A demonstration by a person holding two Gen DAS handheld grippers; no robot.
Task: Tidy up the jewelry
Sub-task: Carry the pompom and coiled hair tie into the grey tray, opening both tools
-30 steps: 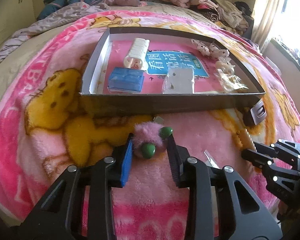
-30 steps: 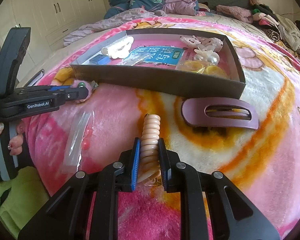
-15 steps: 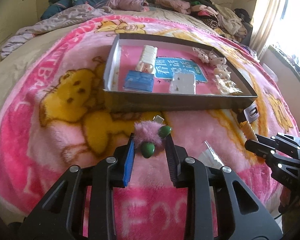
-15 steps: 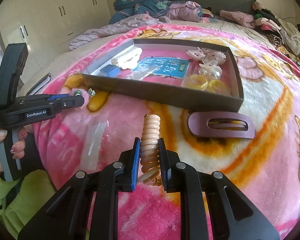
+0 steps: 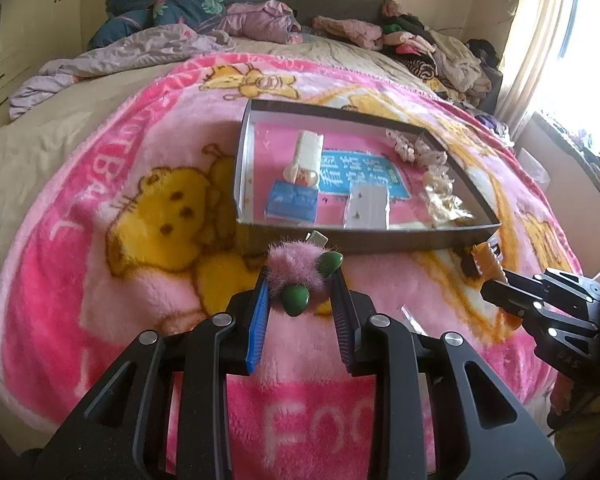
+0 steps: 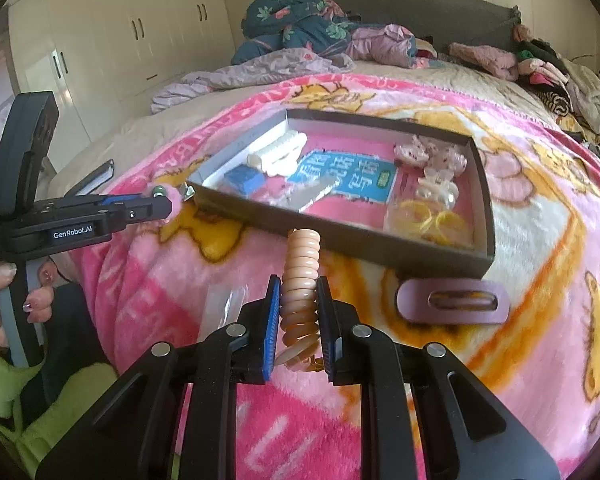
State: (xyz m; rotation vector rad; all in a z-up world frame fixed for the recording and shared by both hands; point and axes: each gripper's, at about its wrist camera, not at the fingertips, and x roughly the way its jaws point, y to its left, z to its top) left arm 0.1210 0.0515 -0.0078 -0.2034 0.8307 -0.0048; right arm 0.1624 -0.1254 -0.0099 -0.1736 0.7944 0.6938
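Note:
My left gripper [image 5: 302, 280] is shut on a fuzzy pink hair clip with green stones [image 5: 296, 270], held above the pink blanket, short of the dark shallow box [image 5: 380, 240]. My right gripper [image 6: 298, 284] is shut on a peach spiral hair tie [image 6: 300, 268], also lifted over the blanket in front of the box [image 6: 340, 236]. In the right wrist view the left gripper [image 6: 160, 204] shows at the left with the pink clip [image 6: 168, 194] at its tips. The right gripper [image 5: 496, 284] appears at the right edge of the left wrist view, the peach tie [image 5: 486, 260] poking out.
The box holds a white clip [image 5: 306, 156], a blue case [image 5: 292, 202], a clear packet [image 5: 368, 210], pale bows [image 6: 428, 156] and yellow bands [image 6: 432, 218]. A mauve oval hair clip [image 6: 452, 302] and a clear bag [image 6: 220, 308] lie on the blanket. Clothes are piled at the bed's far end.
Both grippers have risen with their items still held. The box and blanket look smaller and farther below than a second ago.

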